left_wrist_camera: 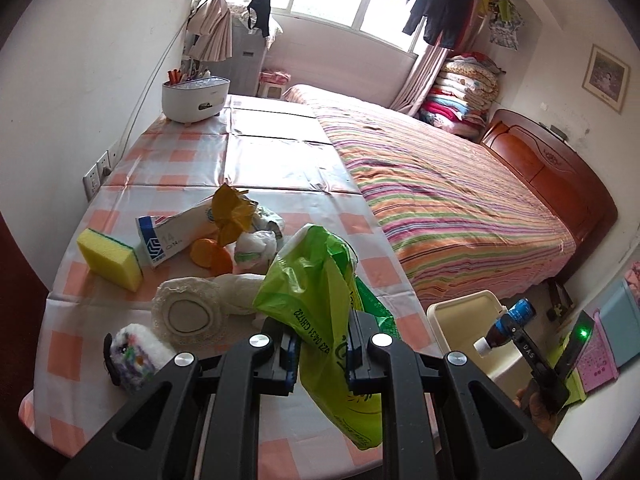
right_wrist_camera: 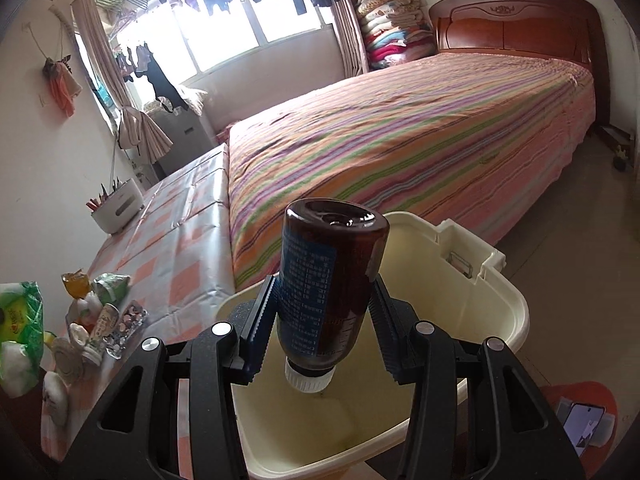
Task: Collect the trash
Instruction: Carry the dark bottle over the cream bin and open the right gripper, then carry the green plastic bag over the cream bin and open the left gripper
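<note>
The brown bottle sits between the right tongs, its long axis nearly upright in the right-wrist view: white cap at the bottom, flat base at the top, tipped a little away from the camera. It hangs directly over the open mouth of the cream bin, which fills the lower centre of that frame, so the drop turns on one thing only: the bottle already lies straight above the cavity, cap first. The right tongs stand part-way open; the left pad lies against the bottle's side, while the right pad appears just clear of the glass, so I cannot tell whether the grip is firm or already letting go. The bottle is dark amber with a blue printed label along one flank and a ribbed white cap.

In the left-wrist view, the left tongs are pinched nearly closed on a crumpled green plastic bag at lower centre, with the bin off to the lower right. My judgement: the right hand is the nearer to the bin, and the bag follows.

Beyond, at the left of that view, wrappers, a yellow sponge and a carton remain on the checked worktop.
</note>
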The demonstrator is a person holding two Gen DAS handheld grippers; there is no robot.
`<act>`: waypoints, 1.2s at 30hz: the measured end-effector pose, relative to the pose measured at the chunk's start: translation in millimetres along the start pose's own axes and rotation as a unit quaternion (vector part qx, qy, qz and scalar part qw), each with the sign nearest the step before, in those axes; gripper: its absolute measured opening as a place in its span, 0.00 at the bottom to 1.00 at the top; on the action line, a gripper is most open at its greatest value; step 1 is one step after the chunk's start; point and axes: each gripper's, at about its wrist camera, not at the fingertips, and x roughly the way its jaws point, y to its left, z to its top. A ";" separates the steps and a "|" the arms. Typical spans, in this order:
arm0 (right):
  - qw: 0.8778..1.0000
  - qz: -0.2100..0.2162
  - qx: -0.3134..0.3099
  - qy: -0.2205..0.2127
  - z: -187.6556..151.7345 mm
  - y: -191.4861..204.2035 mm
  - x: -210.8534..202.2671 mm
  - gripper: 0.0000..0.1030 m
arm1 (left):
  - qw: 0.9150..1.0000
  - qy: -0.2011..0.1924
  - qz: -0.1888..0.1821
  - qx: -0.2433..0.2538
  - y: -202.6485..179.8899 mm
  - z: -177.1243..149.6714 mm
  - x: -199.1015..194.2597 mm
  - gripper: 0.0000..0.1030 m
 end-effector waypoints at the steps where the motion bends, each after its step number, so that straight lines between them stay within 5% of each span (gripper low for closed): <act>1: 1.000 -0.002 0.003 -0.002 -1.3 -2.2 0.5 0.45 | 1.000 0.001 0.000 0.005 -3.2 -0.7 2.1 0.16; 20: 0.998 0.020 0.017 -0.049 0.2 -7.2 -63.9 0.47 | 0.996 0.041 -0.050 0.065 -70.0 -20.9 37.1 0.16; 22: 0.998 0.016 0.023 -0.059 -2.3 -12.2 -75.0 0.53 | 0.994 0.048 -0.060 0.080 -85.0 -22.9 43.3 0.16; 36: 0.996 -0.004 0.038 -0.083 -19.3 -39.9 -116.4 0.55 | 0.973 0.107 -0.117 0.169 -195.2 -39.4 109.3 0.16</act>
